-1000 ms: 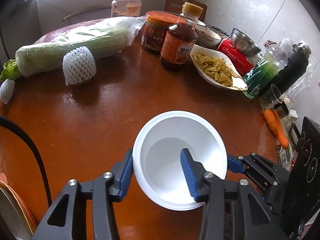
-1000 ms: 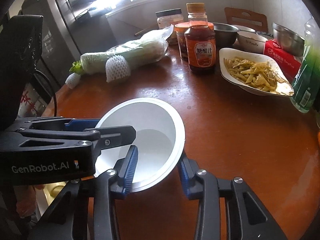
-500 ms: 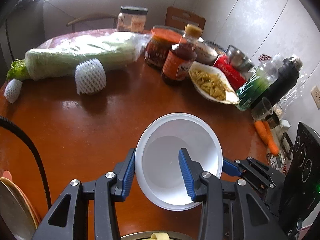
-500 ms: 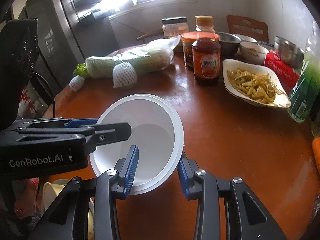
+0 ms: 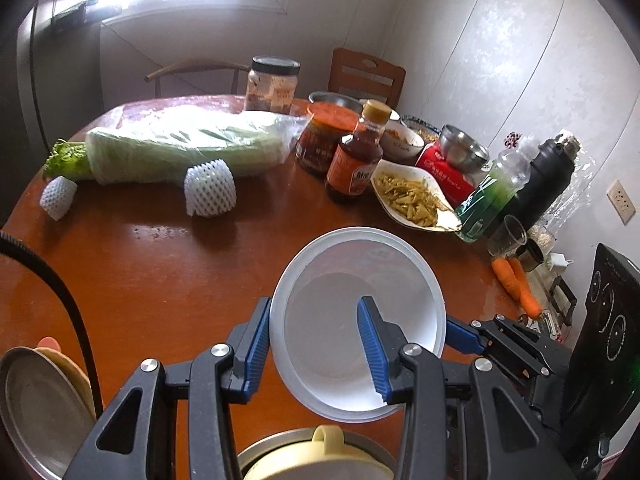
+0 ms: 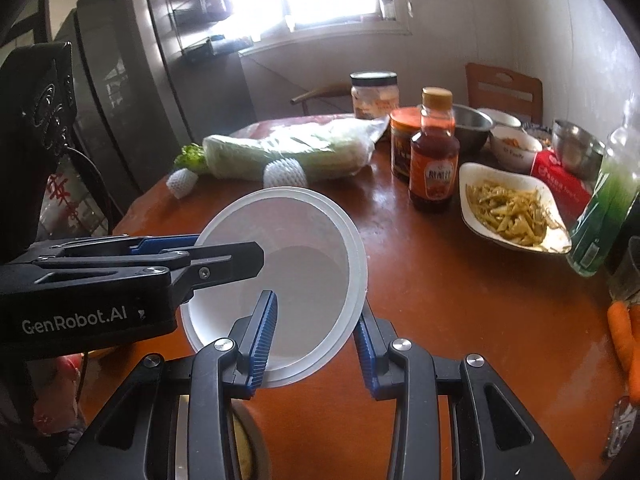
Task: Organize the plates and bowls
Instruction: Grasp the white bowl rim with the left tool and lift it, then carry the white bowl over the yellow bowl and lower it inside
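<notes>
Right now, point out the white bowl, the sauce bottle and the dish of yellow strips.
white bowl (image 5: 340,320), left wrist view, inner wall.
sauce bottle (image 6: 434,172), right wrist view, label.
dish of yellow strips (image 5: 412,200), left wrist view, the food.

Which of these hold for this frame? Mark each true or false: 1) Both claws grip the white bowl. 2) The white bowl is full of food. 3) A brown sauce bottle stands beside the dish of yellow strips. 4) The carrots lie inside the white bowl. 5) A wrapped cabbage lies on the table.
1) True: the left claw and the right claw each pinch the rim of the white bowl.
2) False: it is empty.
3) True: the sauce bottle stands next to the dish.
4) False: the carrots lie on the table, near its edge.
5) True: the cabbage lies at the far side.
</notes>
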`<state>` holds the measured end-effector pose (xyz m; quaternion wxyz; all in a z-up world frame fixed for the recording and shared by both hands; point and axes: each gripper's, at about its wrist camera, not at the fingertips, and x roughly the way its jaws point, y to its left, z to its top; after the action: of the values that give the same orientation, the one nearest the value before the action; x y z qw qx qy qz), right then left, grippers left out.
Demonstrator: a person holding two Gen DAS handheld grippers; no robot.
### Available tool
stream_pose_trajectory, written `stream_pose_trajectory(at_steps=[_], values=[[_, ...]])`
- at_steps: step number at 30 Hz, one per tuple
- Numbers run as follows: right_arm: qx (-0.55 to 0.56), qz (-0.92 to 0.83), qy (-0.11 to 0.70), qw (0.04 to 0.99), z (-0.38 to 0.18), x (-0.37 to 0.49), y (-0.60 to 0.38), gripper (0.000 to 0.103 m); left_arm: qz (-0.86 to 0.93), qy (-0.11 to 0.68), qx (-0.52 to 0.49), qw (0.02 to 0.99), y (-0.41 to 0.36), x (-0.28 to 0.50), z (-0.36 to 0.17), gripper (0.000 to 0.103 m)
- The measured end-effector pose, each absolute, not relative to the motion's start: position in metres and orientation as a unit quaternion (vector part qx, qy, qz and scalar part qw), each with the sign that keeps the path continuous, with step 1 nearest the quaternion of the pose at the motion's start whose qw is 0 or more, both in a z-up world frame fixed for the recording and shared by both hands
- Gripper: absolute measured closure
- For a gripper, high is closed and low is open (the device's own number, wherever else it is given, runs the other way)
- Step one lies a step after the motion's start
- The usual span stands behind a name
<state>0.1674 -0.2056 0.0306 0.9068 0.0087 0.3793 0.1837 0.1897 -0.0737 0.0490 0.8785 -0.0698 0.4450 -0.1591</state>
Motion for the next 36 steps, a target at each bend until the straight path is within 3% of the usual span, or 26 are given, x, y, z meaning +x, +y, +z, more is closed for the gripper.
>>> stream_pose_trajectory(at_steps=[36], values=[[-0.034, 0.194, 0.324, 0.926, 0.063, 0.066, -0.158, 0.064, -0.159, 0.387, -0.076, 0.905, -0.030, 0.085, 0.079, 0.060]])
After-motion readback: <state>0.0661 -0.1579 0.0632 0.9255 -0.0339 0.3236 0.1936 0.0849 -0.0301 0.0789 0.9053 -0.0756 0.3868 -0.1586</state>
